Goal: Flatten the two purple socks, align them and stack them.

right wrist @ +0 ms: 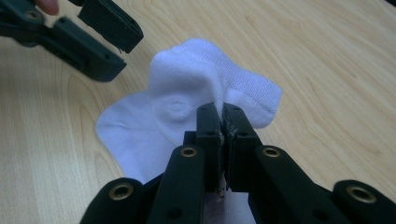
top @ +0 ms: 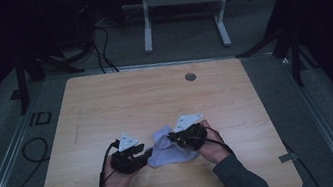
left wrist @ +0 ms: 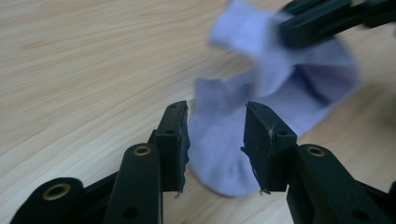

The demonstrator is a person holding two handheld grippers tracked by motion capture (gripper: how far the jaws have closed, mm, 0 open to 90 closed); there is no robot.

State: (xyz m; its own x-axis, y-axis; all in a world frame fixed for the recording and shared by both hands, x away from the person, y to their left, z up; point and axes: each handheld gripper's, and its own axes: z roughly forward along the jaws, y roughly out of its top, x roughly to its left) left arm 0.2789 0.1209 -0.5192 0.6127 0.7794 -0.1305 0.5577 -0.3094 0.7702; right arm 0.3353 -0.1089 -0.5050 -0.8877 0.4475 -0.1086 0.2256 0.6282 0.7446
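A pale lilac sock (top: 169,147) lies on the wooden table (top: 155,100) near its front edge, between my two grippers. My right gripper (top: 174,136) is shut on a fold of the sock (right wrist: 205,88) and lifts that part into a hump. My left gripper (top: 147,153) stands open at the sock's left end; the rounded end of the sock (left wrist: 219,154) lies between and beyond its black jaws without being pinched. The right gripper's jaws show at the top right of the left gripper view, holding the sock's raised part.
A round grommet (top: 190,76) sits in the table near the far edge. Cables (top: 36,149) trail on the grey floor at the left. A white table frame (top: 181,10) stands beyond the far edge. The table's far half is bare wood.
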